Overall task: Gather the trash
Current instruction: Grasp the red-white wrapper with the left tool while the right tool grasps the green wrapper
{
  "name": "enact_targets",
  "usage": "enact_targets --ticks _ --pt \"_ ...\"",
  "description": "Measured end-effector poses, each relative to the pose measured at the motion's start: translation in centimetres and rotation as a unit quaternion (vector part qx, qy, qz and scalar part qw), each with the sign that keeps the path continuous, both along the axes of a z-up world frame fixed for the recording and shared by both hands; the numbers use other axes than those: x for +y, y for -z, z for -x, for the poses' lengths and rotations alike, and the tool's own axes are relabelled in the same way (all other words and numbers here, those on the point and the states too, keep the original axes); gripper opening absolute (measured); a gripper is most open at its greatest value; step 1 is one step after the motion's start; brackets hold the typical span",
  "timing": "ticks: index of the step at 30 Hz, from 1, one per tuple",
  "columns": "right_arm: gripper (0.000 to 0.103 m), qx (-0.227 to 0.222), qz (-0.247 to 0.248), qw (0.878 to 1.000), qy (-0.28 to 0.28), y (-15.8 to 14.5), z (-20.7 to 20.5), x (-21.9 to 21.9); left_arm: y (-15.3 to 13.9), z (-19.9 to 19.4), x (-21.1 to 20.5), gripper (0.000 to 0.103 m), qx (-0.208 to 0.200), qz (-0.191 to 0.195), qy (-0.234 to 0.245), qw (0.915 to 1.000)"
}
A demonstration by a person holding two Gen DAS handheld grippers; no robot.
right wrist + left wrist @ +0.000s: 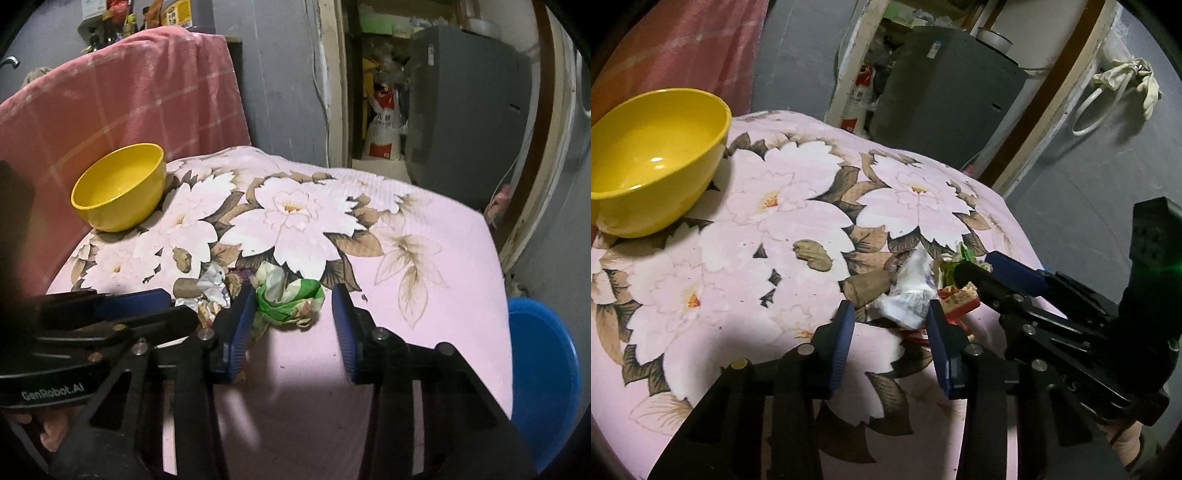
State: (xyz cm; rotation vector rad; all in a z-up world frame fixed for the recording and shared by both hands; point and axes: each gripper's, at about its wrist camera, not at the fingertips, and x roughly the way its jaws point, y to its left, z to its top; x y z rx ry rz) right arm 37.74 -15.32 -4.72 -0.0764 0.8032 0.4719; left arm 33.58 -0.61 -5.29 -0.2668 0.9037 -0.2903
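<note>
With both grippers angled down at the bench, the trash sits in one small heap near the front right of the floral cloth. Left gripper: jaws partly open, straddling the white wrapper; its right pad looks against the crumple, the left pad shows a thin gap, so a firm grip can't be confirmed. A red-and-tan scrap lies just right of that wrapper, touching it. Right gripper: jaws partly open around the green wrapper; left pad is at the wrapper's edge, the right pad stands clear of it, wrapper resting on the cloth, not lifted. In the right wrist view the white wrapper is just left of the green one, with the left gripper's fingers coming in from that side. Yellow bowl sits at the far left corner of the bench, well apart from the heap. Blue tub is off the bench's right edge, lower down.
</note>
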Motion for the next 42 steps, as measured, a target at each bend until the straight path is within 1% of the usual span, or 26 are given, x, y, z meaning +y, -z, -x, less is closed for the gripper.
enact_targets --ticks 2,5,8,11,13,15,18,27,31,34,38,40,42 --pt "0.046 0.007 -0.006 1.000 -0.001 0.1 -0.1 -0.1 0.2 -0.1 0.0 0.034 0.007 0.002 0.005 1.0000" --pt "0.040 0.015 -0.012 1.000 -0.005 0.4 -0.2 -0.1 0.0 -0.1 -0.1 0.034 0.006 -0.001 0.007 1.0000" --pt "0.034 0.014 -0.010 1.000 -0.009 0.4 0.0 0.0 0.0 -0.3 -0.4 0.026 0.005 0.000 0.011 0.9999" --pt "0.031 0.012 -0.011 1.000 -0.011 0.4 0.2 0.0 0.0 -0.3 -0.7 0.018 -0.001 -0.006 0.013 0.9999" --pt "0.030 0.013 -0.013 1.000 -0.011 0.4 0.3 0.0 -0.1 -0.3 -0.9 0.016 -0.006 -0.011 0.016 0.9998" --pt "0.030 0.013 -0.016 1.000 -0.009 0.4 0.4 -0.2 -0.1 -0.3 -0.9 0.010 -0.009 -0.012 0.018 0.9997" --pt "0.029 0.012 -0.019 1.000 -0.006 0.4 0.6 -0.4 -0.1 -0.3 -1.3 0.007 -0.014 -0.019 0.018 0.9996" --pt "0.028 0.005 -0.024 1.000 0.004 0.1 1.4 -1.1 0.1 -0.2 -1.6 0.003 -0.013 -0.018 0.020 0.9996" --pt "0.028 0.002 -0.024 1.000 0.009 -0.1 1.8 -1.4 0.0 0.3 -1.5 0.003 -0.009 -0.009 0.026 0.9996" --pt "0.028 0.000 -0.024 1.000 0.017 -0.2 2.1 -1.8 0.2 0.3 -1.7 0.003 0.007 0.003 0.032 0.9995" --pt "0.028 -0.001 -0.027 0.999 0.033 -0.3 2.6 -3.1 0.1 0.1 -2.1 0.006 0.013 -0.002 0.030 0.9995" --pt "0.028 -0.002 -0.028 0.999 0.040 -0.4 2.8 -3.7 0.1 0.0 -2.2 0.011 0.021 0.004 0.034 0.9992" --pt "0.028 -0.002 -0.029 0.999 0.046 -0.5 2.9 -4.3 0.2 -0.2 -2.8 0.027 0.026 0.006 0.036 0.9990"
